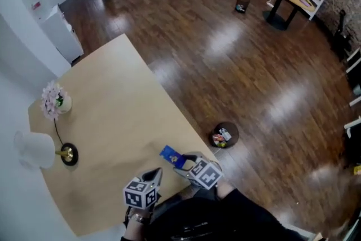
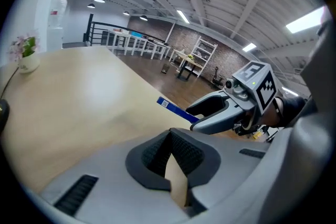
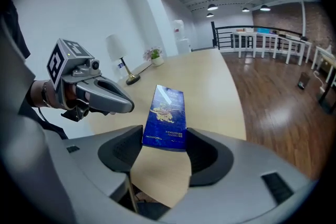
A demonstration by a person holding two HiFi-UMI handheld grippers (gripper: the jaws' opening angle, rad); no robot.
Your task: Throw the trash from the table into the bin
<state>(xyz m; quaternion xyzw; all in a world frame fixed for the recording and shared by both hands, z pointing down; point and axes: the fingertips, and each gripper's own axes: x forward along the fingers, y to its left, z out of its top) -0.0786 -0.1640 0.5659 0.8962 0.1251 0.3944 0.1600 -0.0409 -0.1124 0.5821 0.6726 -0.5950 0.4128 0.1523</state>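
— Looking along the right gripper (image 3: 165,150), what sits between its pads (image 3: 202,152)?

— A blue packet (image 3: 167,115). Both dark pads press on its lower end, one on each long edge. The claw is pinching it, and it stands out ahead of the jaws.

— How does it look?

— Flat, long and narrow, in a deep glossy blue. A pale gold emblem sits on the upper half of its face. Small white print and a little square mark lie near the gripped end, too small to read, and light glints off the far end. In the left gripper view it shows almost edge-on, as a thin blue strip with a white label at its tip.

— Where is it in the room?

— In the head view it hangs over the near edge of the beige table (image 1: 113,121), close to the person. The dark round bin (image 1: 232,128) stands on the wooden floor (image 1: 254,65) just beside that edge. It is to the packet's right and apart from it, with colourful litter (image 1: 221,137) inside.

— And the left gripper (image 2: 170,152)?

— Its pads (image 2: 157,157) are pressed together at the tips with nothing between them. It hovers over the table beside the right one.

— Anything else on the table?

— A white lamp (image 1: 35,149) and a small flower pot (image 1: 55,101) at the far left, well apart from both grippers.
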